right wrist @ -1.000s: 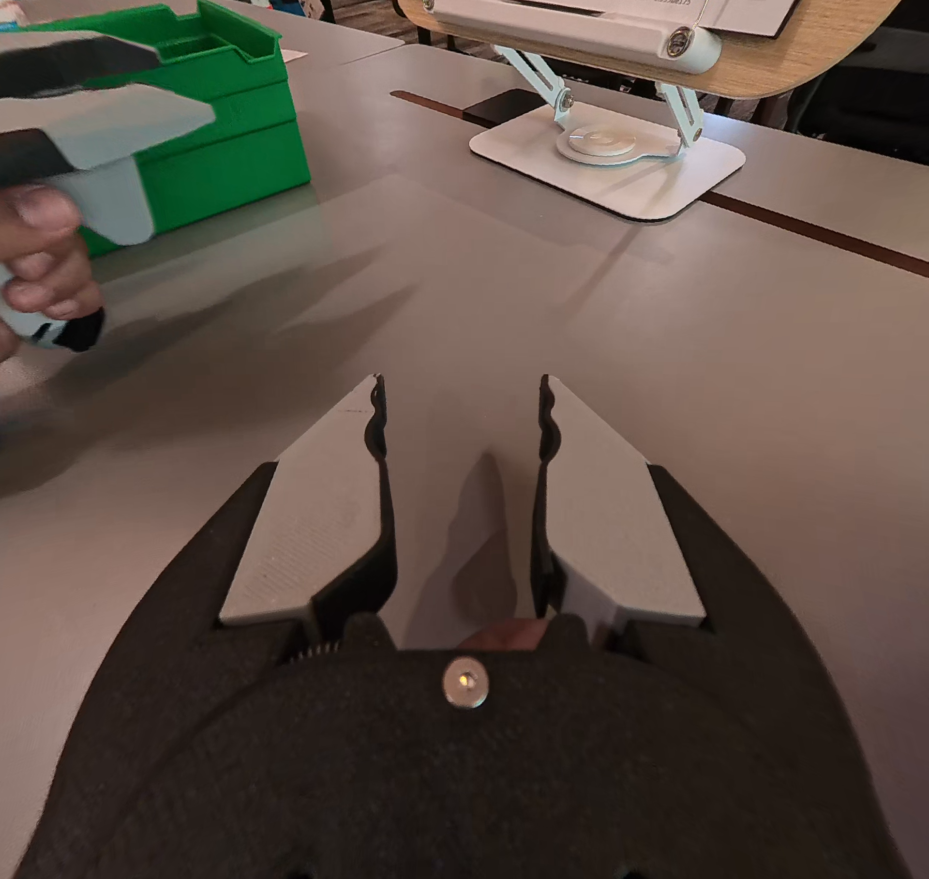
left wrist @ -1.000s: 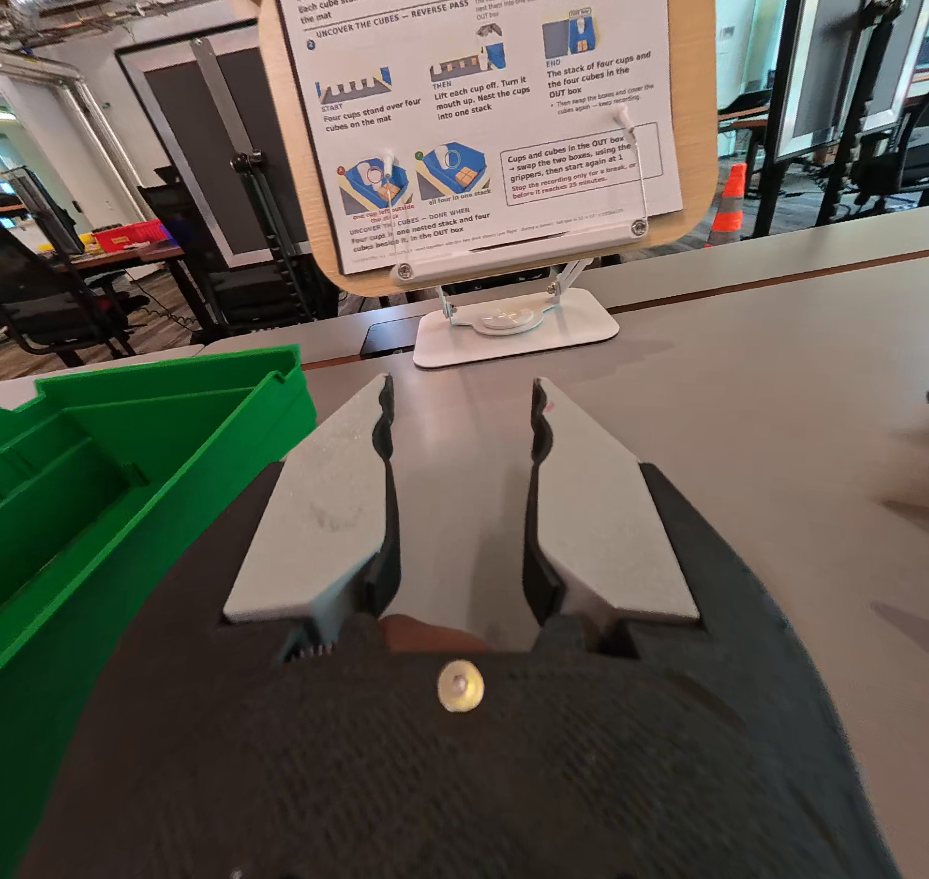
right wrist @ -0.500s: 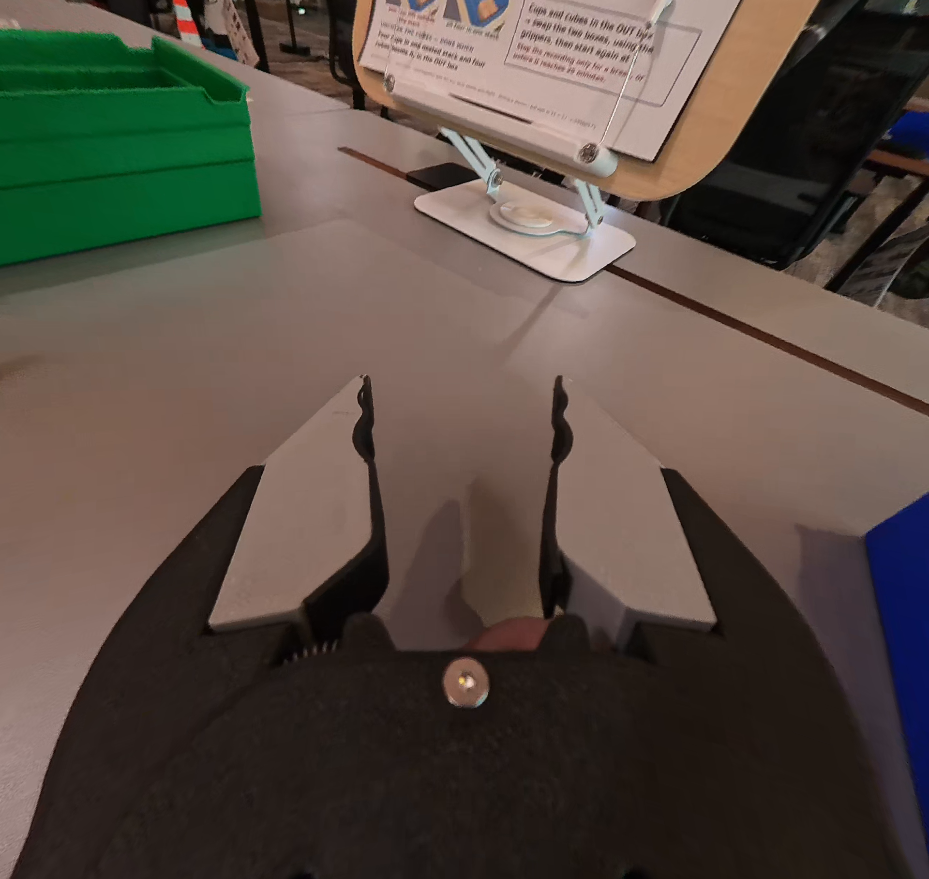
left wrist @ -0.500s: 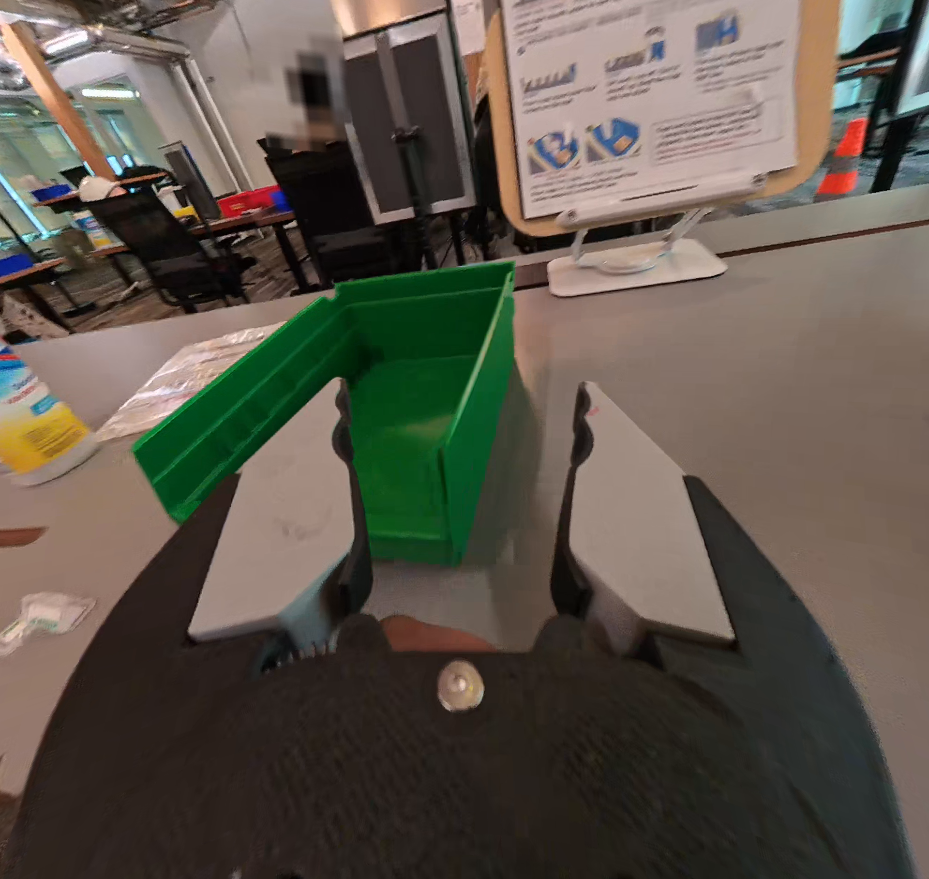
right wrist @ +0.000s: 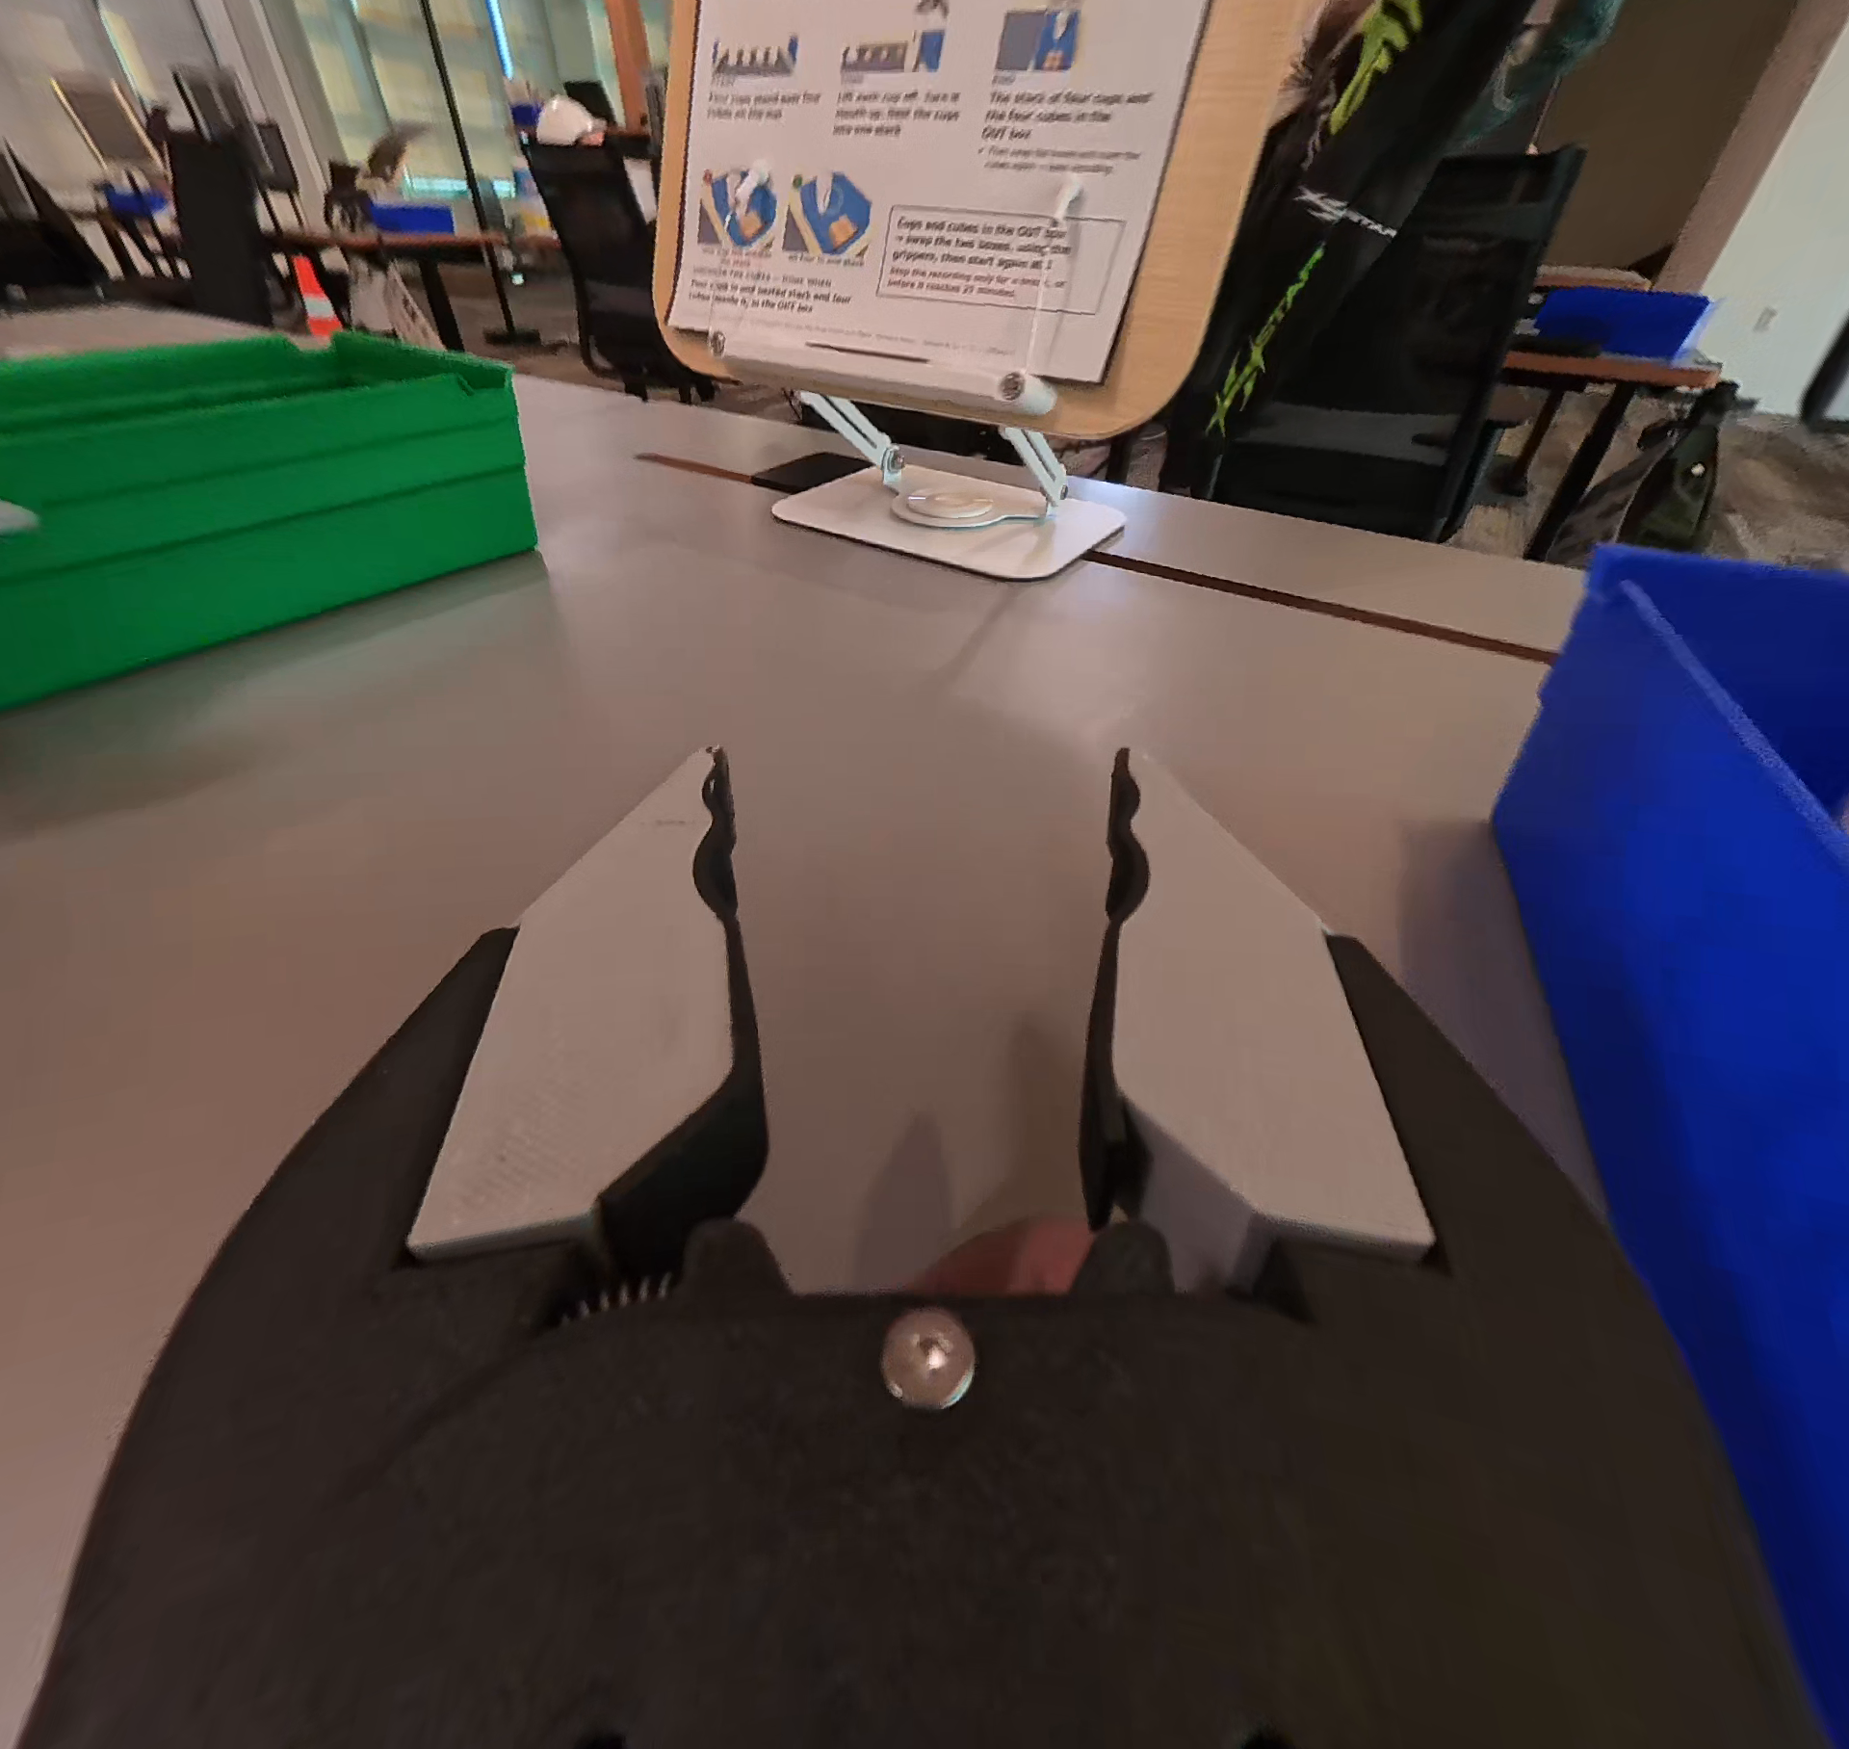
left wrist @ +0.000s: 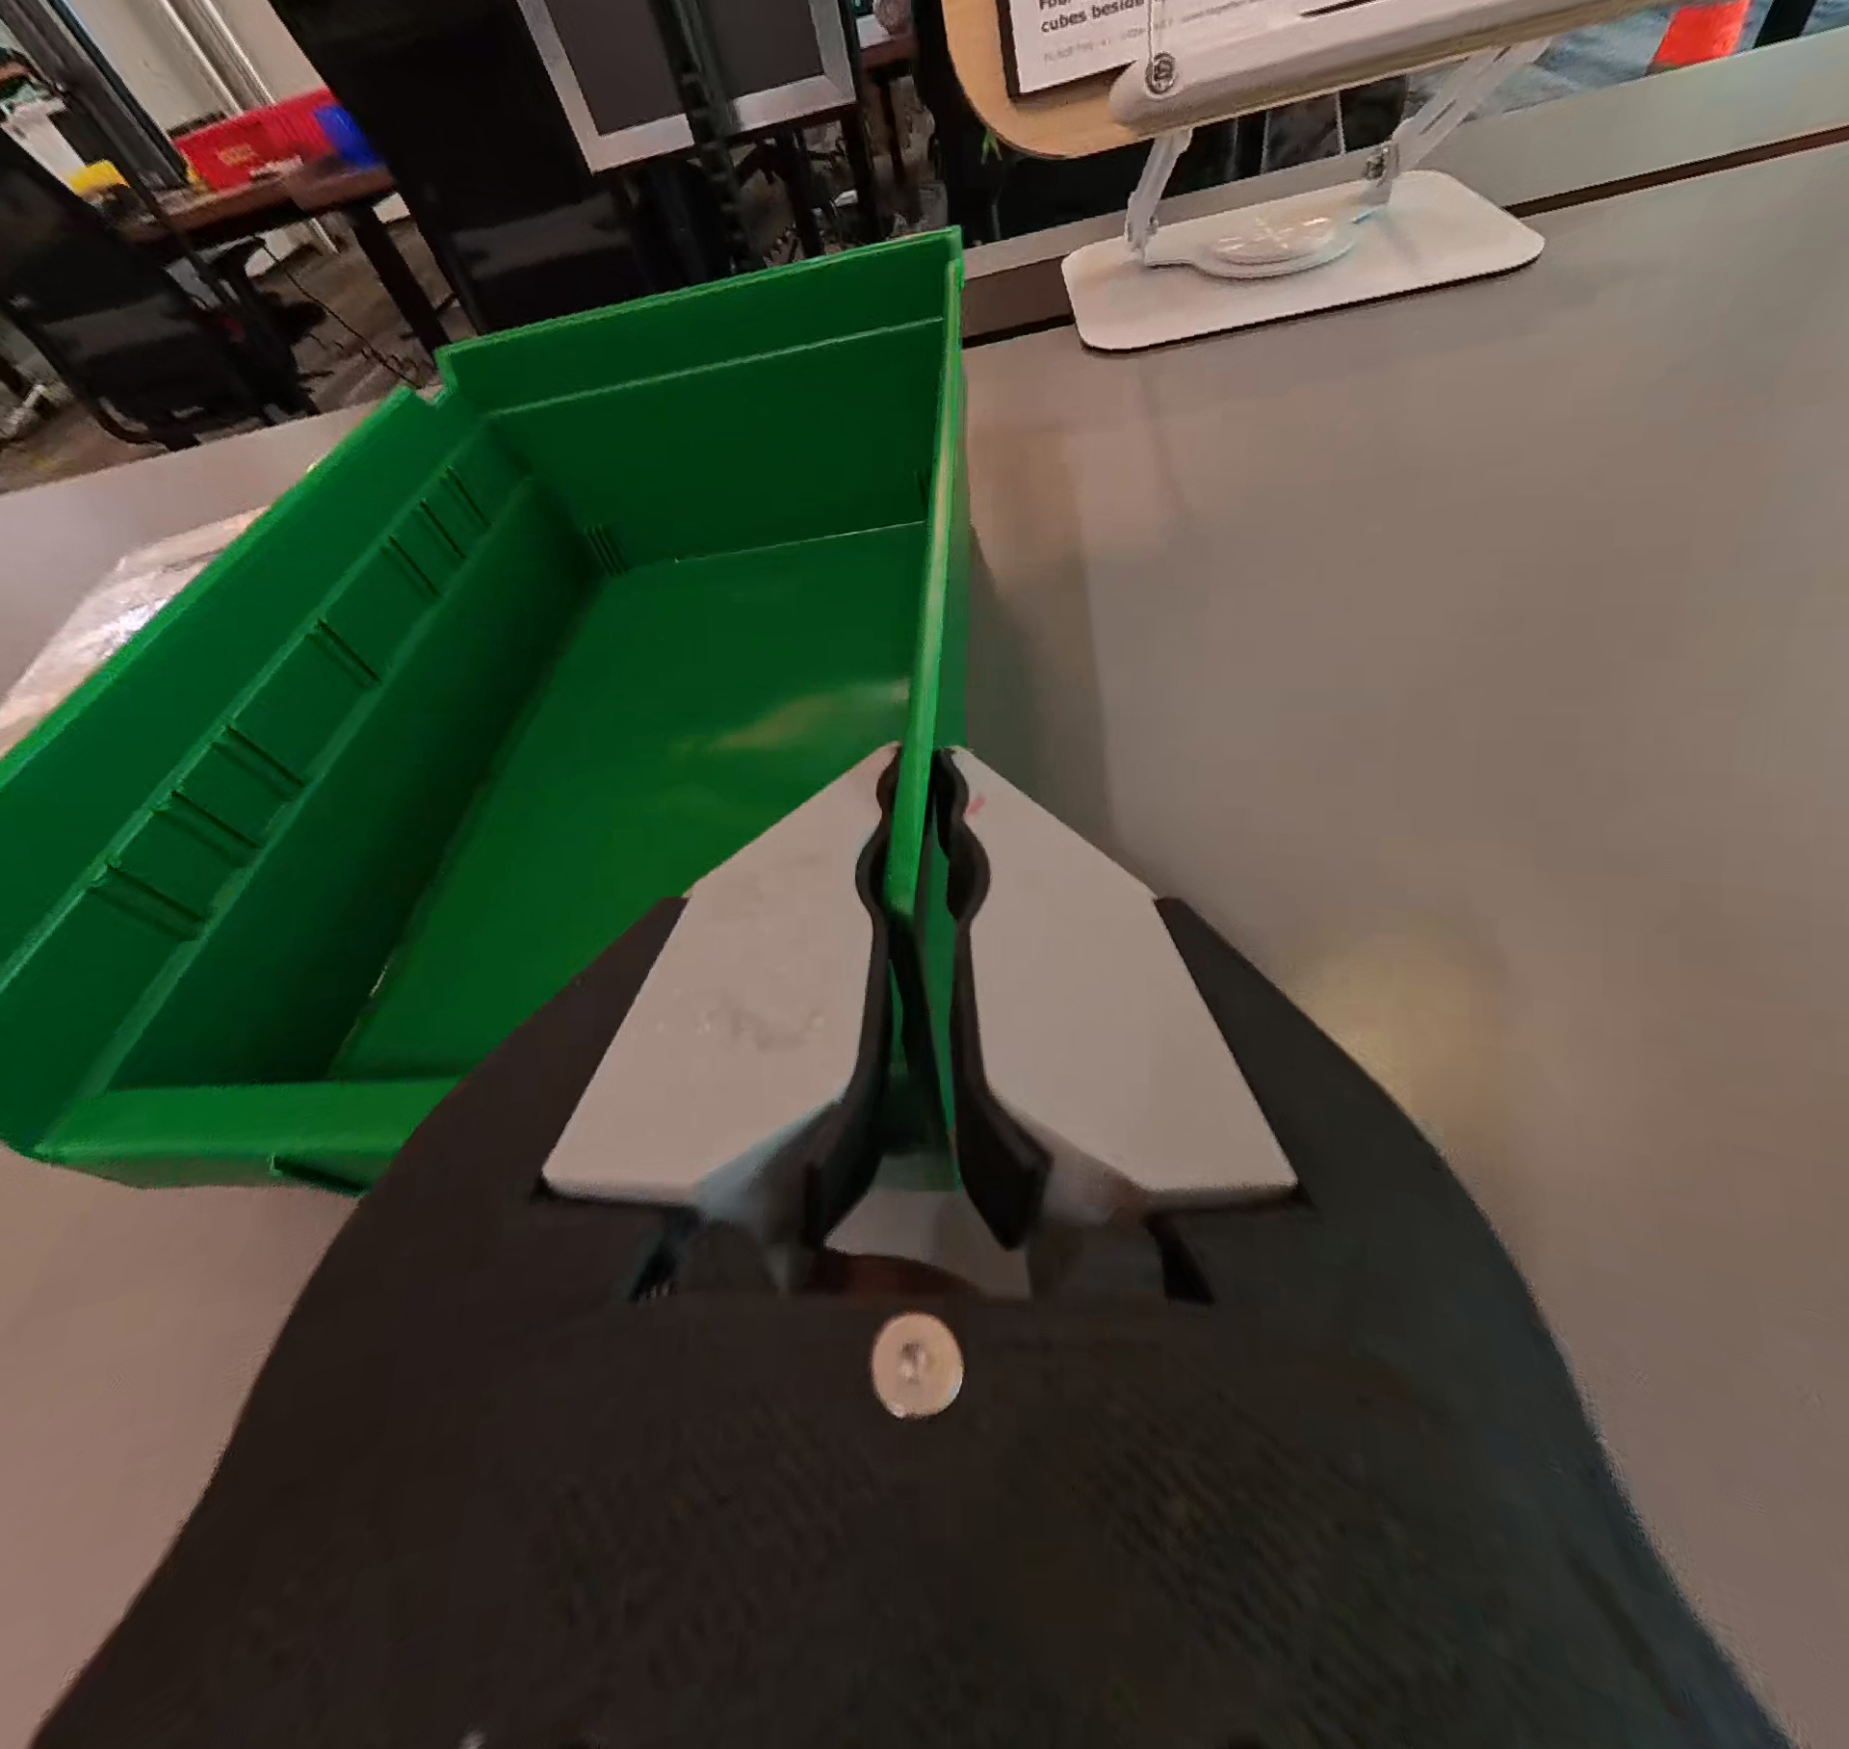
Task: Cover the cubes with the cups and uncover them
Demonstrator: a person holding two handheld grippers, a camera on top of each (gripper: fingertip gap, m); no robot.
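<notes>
My left gripper point(left wrist: 915, 780) is shut on the right side wall of the empty green box point(left wrist: 640, 750), which stands on the grey table at the left. The wall runs between my two pads, and both press on it. The green box also shows in the right wrist view point(right wrist: 250, 520) at the far left. My right gripper point(right wrist: 915, 780) is open and empty above the bare table, to the left of a blue box point(right wrist: 1701, 900). No cups or cubes show in either view.
An instruction sheet on a wooden board with a white stand point(right wrist: 951, 510) is at the back of the table; it also shows in the left wrist view point(left wrist: 1301, 260). A clear plastic bag point(left wrist: 90, 620) lies left of the green box. Chairs and desks stand beyond the table.
My left gripper swung left to the green box, opened wide, then closed on its right wall. My right gripper turned right, opened wider, and the blue box came into view.
</notes>
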